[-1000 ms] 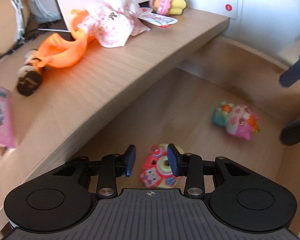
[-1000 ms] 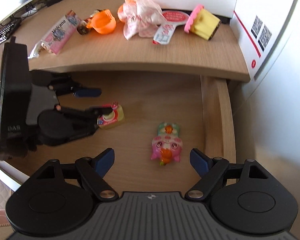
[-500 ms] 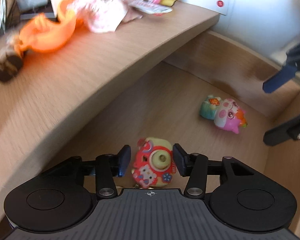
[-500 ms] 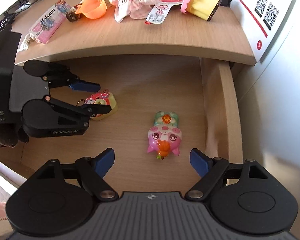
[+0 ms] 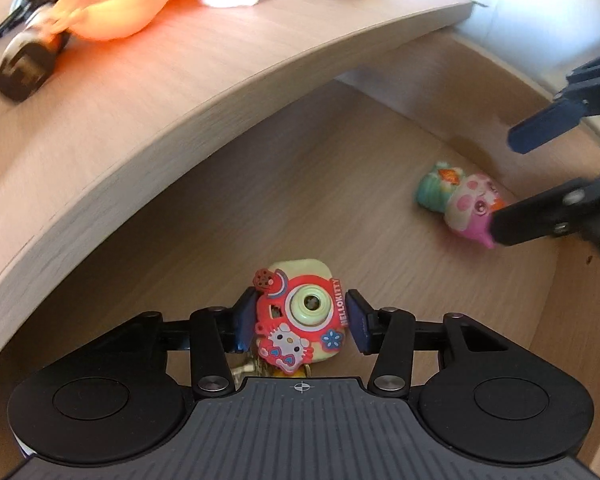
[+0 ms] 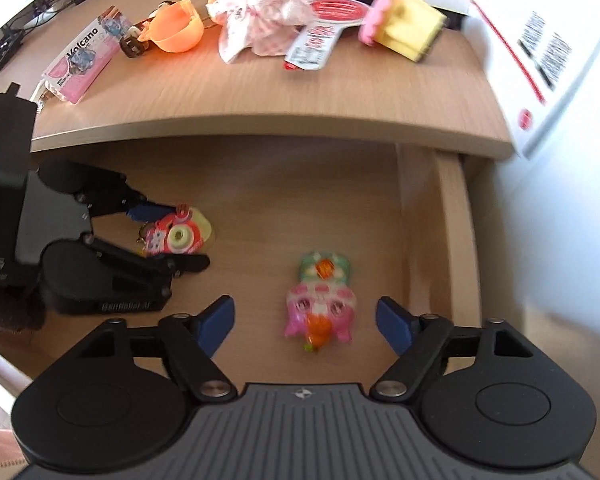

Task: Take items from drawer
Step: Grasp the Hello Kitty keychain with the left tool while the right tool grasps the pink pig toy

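Observation:
In the open drawer [image 6: 300, 200] lie two toys. A red and pale-yellow Hello Kitty toy camera [image 5: 304, 304] sits on the drawer floor between the fingers of my left gripper [image 5: 300, 316]. Its jaws are closing and both blue pads lie against the toy's sides. From the right wrist view the same toy camera [image 6: 180, 236] shows inside the left gripper [image 6: 182, 236]. A pink pig toy with a green back [image 6: 320, 304] lies under my right gripper [image 6: 304, 318]. That gripper's jaws are closing, with clear gaps on both sides of the pig. The right gripper [image 5: 508, 186] hovers by the pig toy [image 5: 460, 204].
The desktop [image 6: 260, 100] overhangs the back of the drawer. On it lie an orange bowl [image 6: 178, 28], a pink cloth bundle [image 6: 260, 16], a yellow-pink toy [image 6: 404, 20] and a Volcano pack [image 6: 80, 60]. A white box [image 6: 540, 60] stands at right. The drawer's right wall [image 6: 452, 232] is near the pig.
The left gripper's jaws spread around the toy camera, came farther down over it, and now touch its sides. The right gripper's jaws have narrowed and it sits closer over the pig.

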The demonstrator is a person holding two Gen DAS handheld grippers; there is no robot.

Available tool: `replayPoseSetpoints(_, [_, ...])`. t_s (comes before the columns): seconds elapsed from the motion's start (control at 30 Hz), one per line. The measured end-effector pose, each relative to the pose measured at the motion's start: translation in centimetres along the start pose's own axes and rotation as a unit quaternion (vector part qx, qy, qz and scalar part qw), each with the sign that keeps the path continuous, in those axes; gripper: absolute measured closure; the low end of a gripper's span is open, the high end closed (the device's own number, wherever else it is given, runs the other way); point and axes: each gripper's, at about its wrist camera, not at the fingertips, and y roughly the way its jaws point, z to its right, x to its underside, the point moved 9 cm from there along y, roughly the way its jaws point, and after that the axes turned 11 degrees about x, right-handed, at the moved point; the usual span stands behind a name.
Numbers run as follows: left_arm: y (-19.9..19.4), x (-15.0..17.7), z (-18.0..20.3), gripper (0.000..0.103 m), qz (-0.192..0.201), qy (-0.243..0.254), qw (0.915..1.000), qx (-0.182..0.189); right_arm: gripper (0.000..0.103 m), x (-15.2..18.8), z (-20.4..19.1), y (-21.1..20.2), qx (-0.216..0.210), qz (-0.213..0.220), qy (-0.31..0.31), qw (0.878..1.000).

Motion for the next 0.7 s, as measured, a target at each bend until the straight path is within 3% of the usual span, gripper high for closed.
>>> replayPoseSetpoints(0.13, [-0.2, 0.5, -0.4, 0.052, -0.031, -0.030, 0.9989, -0.020, 0.029, -0.8, -0.3, 3.0, 0.023, -0.035, -0.020, 0.999])
replayPoseSetpoints(0.27, [-0.8, 1.3, -0.1, 0.054, -0.064, -0.046, 0.9969, 0.000, 0.034, -0.6, 0.3, 5.5, 0.033, -0.085, -0.020, 0.996])
replayPoseSetpoints(0.33, [-1.6, 1.8, 0.0, 0.054, -0.066, -0.049, 0.9966, 0.000, 0.044, -0.4, 0.5, 6.1, 0.033, -0.097, -0.023, 0.995])
replayPoseSetpoints(0.37, [-2.0, 2.1, 0.0, 0.054, -0.068, -0.053, 0.9963, -0.003, 0.055, -0.2, 0.6, 6.4, 0.029, -0.105, -0.023, 0.994])
replayPoseSetpoints(0.53, [-4.4, 2.8, -0.4, 0.055, -0.058, -0.078, 0.9953, -0.009, 0.057, 0.3, 0.1, 5.1, 0.016, -0.096, -0.037, 0.995])
replayPoseSetpoints(0.7, [-9.8, 1.2, 0.3, 0.055, 0.009, -0.108, 0.9941, -0.004, 0.058, -1.4, -0.4, -1.2, -0.022, -0.025, -0.019, 0.999])
